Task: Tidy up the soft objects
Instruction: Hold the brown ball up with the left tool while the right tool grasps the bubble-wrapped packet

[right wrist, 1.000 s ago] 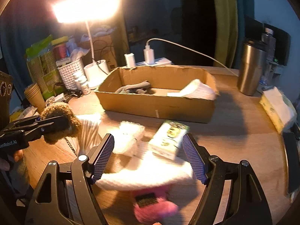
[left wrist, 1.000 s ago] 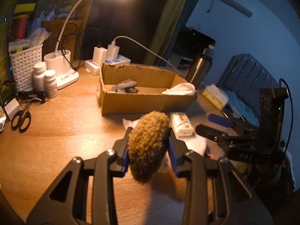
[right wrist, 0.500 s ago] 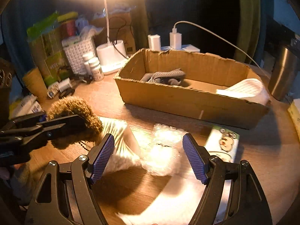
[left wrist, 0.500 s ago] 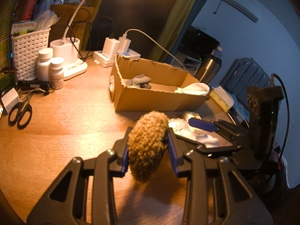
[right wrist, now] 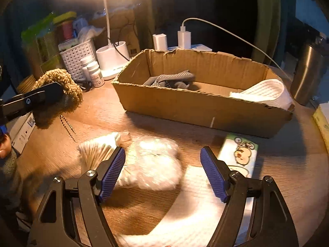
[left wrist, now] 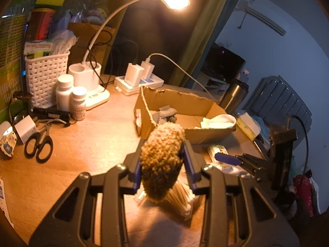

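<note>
My left gripper (left wrist: 163, 162) is shut on a brown curly plush ball (left wrist: 162, 156) and holds it above the wooden table, short of the cardboard box (left wrist: 185, 111). It also shows in the right wrist view (right wrist: 59, 84), with a bead chain hanging under it. My right gripper (right wrist: 162, 170) is open and empty over a clear bag of white fluff (right wrist: 156, 160). The box (right wrist: 197, 107) holds a grey sock (right wrist: 170, 79) and a white sock (right wrist: 265, 92).
A bundle of cotton swabs (right wrist: 96, 154), a tissue pack (right wrist: 240, 154) and a white cloth (right wrist: 195, 216) lie before the box. A lamp base (left wrist: 90, 86), white basket (left wrist: 45, 78), pill bottles (left wrist: 72, 98), scissors (left wrist: 39, 146), chargers (left wrist: 137, 76) and a steel tumbler (right wrist: 306, 72) stand around.
My left gripper has carried the plush ball closer to the box's near left corner. My right gripper has shifted left, from over the tissue pack to over the bag of fluff.
</note>
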### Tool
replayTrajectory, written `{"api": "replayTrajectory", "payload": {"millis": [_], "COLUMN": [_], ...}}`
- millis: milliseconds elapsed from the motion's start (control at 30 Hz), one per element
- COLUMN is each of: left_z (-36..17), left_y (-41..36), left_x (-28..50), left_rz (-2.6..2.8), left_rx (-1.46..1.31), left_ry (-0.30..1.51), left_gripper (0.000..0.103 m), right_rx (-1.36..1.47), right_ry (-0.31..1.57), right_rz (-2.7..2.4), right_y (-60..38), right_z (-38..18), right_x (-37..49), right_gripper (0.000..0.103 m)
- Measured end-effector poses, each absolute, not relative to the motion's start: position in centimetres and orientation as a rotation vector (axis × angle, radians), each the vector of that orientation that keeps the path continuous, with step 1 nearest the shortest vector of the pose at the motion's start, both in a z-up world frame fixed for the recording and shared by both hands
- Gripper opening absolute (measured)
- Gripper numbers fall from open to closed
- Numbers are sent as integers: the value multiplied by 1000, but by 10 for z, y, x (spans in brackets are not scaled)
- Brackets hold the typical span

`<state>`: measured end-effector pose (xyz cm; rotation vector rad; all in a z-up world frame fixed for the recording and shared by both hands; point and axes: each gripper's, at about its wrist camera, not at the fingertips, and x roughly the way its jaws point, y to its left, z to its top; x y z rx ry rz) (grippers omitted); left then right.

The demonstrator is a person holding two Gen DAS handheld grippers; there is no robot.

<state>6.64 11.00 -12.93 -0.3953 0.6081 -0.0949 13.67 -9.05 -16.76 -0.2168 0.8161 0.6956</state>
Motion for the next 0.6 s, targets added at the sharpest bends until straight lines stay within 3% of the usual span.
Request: {"api": "replayTrajectory", "payload": {"millis": [100,233,600], "left_z": [-127,-125,-115], "left_y": [109,102,82], "left_x": [69,72,77], "left_rz": [-88,-84,-87], "left_rx": [-379,-346,-281], "left_ry": [605,605,598], "left_gripper": [36,36,36], "right_rx": [-225,-252,-202], "right_ry": [826,841,782], "right_rz": [682,699,722], "right_y": [-92,-86,-105], "right_z": [-171,-178,-157], "right_x": [140,140,135], "right_gripper": [76,46,42]}}
